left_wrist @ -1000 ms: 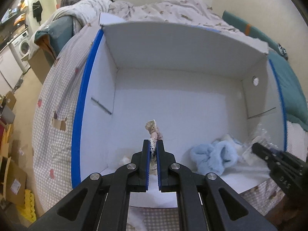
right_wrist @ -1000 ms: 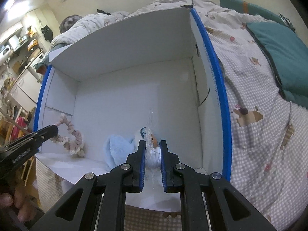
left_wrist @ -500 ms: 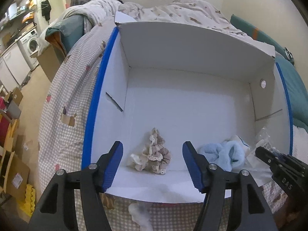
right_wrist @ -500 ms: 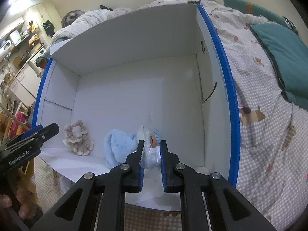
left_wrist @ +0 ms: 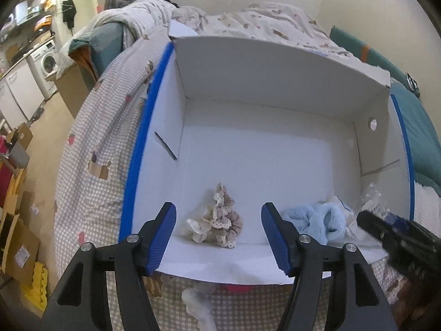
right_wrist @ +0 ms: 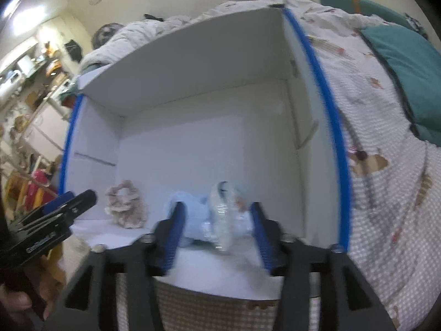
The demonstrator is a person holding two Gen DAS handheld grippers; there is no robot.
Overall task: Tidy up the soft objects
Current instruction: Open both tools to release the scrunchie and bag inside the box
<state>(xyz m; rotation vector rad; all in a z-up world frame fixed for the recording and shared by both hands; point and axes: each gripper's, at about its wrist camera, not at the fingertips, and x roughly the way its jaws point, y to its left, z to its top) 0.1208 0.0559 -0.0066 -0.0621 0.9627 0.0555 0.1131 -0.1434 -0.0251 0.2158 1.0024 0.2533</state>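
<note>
Nearest to us, our left tool (left_wrist: 217,229) is wide open and holds nothing. Our right tool (right_wrist: 216,220) is open too, with the clear plastic bag (right_wrist: 226,220) loose between its fingers. Just past them, the frilly scrunchie (left_wrist: 216,220) and the fluffy blue thing (left_wrist: 317,220) lie inside the white box (left_wrist: 248,77), so the soft things sit together. The box rests on the bed (left_wrist: 91,143).

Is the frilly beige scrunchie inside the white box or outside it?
Inside. The frilly beige scrunchie lies on the white box's floor, beyond the open left gripper.
</note>
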